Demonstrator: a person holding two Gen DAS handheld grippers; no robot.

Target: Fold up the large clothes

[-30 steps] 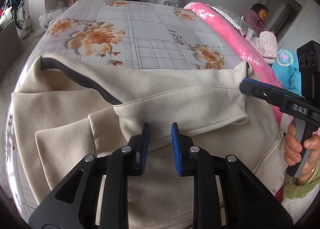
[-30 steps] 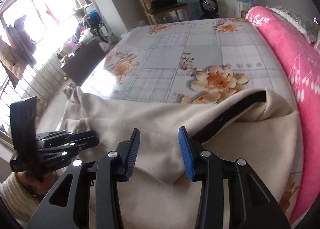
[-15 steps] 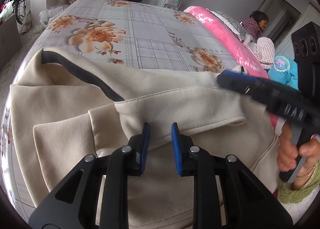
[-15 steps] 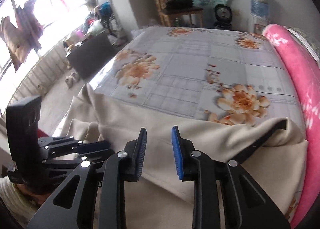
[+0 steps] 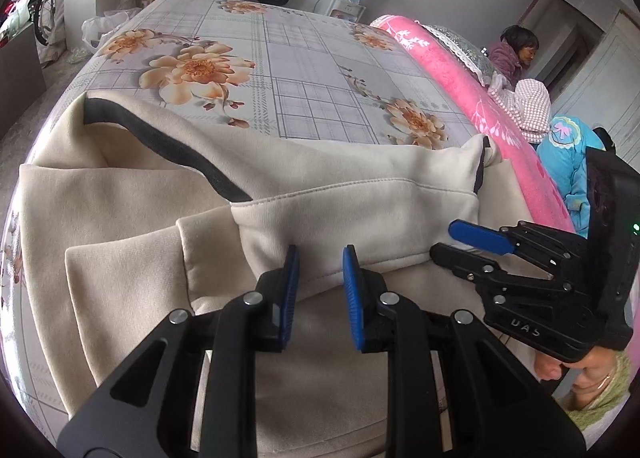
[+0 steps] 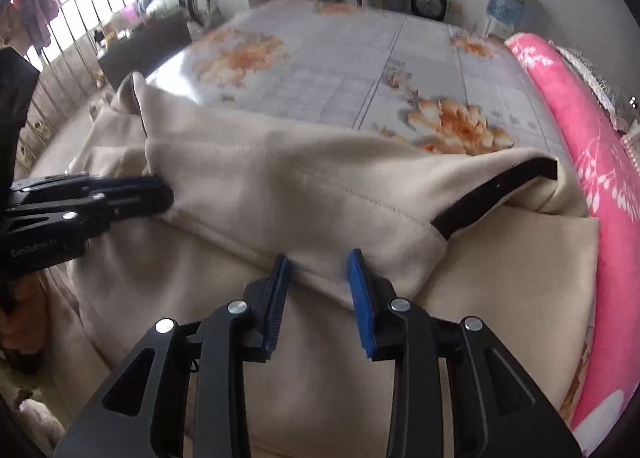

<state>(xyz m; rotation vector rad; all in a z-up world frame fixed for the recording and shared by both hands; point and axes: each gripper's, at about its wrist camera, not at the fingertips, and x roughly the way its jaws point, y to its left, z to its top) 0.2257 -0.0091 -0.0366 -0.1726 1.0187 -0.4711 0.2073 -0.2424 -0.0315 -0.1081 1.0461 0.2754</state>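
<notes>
Left wrist view first: we are seeing the left gripper (image 5: 318,258) hovering with its jaws set narrow, the stitched hem of the folded-over flap (image 5: 360,210) lying between the blue pads, but we cannot tell whether they are actually pinching it (no visible squeeze). Off to its right, the right gripper (image 5: 460,240) is coming in at the same hem, held by a hand (image 5: 576,368) with a green sleeve (image 5: 600,402).

Right wrist view: we are reading the right gripper (image 6: 318,258) as opening its jaws, hem cloth sitting between the pads without being pressed. The left gripper (image 6: 160,194) is showing at the left edge, tip touching the same flap.

Outward: the beige garment (image 5: 120,218) with its dark trim (image 5: 168,142) is lying spread on the near end of the floral bed (image 5: 280,66), with a pink blanket (image 5: 460,98) alongside at the right.

We are judging this as an early fold step: the flap is already turned over the body, and both grippers are lining up on its hem. Next move is probably calling for both to close on the hem at matching spots, then lift and carry it evenly so the fold is staying straight.
</notes>
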